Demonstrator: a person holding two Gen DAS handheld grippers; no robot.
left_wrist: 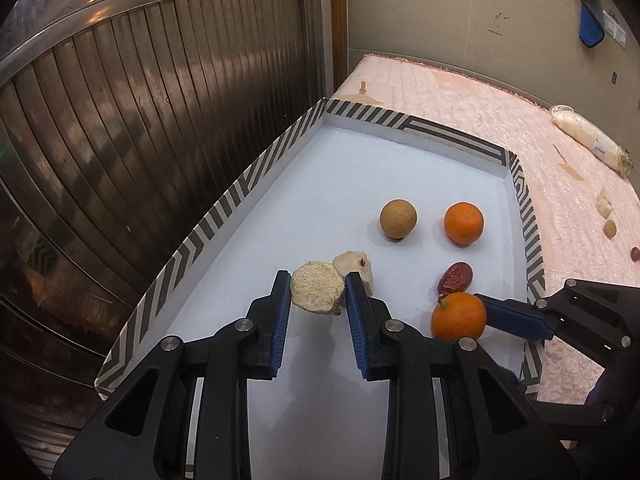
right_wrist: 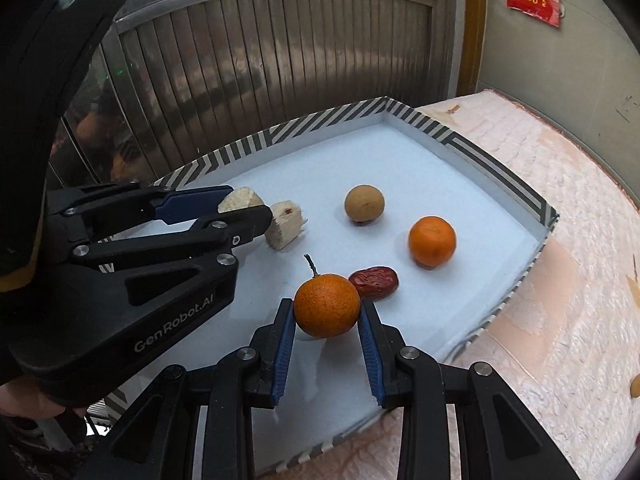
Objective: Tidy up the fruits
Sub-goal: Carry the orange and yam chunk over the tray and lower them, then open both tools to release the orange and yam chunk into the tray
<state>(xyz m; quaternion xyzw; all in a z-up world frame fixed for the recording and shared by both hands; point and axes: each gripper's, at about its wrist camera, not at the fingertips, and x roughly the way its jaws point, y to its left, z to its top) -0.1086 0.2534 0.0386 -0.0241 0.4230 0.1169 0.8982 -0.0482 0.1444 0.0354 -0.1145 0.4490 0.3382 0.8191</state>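
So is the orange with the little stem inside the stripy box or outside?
Inside. The stemmed orange sits over the box's white floor, between the right gripper's blue fingers, beside the red date.

Tray: black-white striped rim, white floor. Two oranges: orange. Round fruit: tan-brown. Date: dark red. Cut chunks: pale beige. Bedspread: pink. Grippers black with blue pads.

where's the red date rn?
The red date lies on the tray floor, right side in both wrist views, just beyond the stemmed orange held in the right gripper.
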